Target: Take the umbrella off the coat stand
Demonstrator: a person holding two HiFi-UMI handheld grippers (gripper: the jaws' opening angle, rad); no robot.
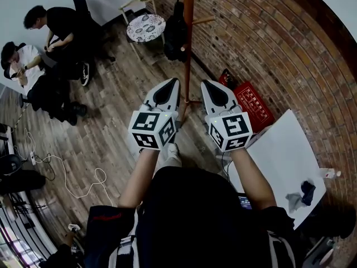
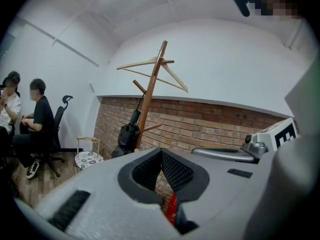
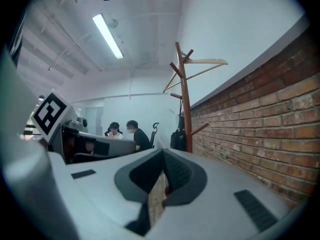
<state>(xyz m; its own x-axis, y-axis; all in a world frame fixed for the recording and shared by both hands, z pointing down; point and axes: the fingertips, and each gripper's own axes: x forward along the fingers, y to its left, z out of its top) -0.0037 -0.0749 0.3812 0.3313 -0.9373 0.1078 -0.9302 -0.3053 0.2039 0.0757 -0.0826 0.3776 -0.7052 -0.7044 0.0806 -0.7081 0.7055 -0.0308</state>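
Note:
A wooden coat stand [image 1: 188, 43] rises against the brick wall just ahead of both grippers. A folded black umbrella [image 1: 175, 35] hangs on its left side, low on the pole. My left gripper [image 1: 173, 81] and right gripper [image 1: 205, 83] are side by side, short of the stand's base, touching nothing. In the left gripper view the jaws [image 2: 161, 151] meet with nothing between them, and the umbrella [image 2: 127, 136] hangs on the stand [image 2: 150, 96] further off. In the right gripper view the jaws [image 3: 163, 153] also meet empty, facing the stand [image 3: 183, 99] and umbrella [image 3: 178, 140].
A wooden hanger [image 2: 150, 63] sits on the stand's top. A round patterned stool [image 1: 146, 27] stands left of the stand, a red box [image 1: 251, 105] by the wall on the right, a white table [image 1: 284, 161] nearer right. Two people [image 1: 50, 49] sit far left; cables [image 1: 83, 183] cross the floor.

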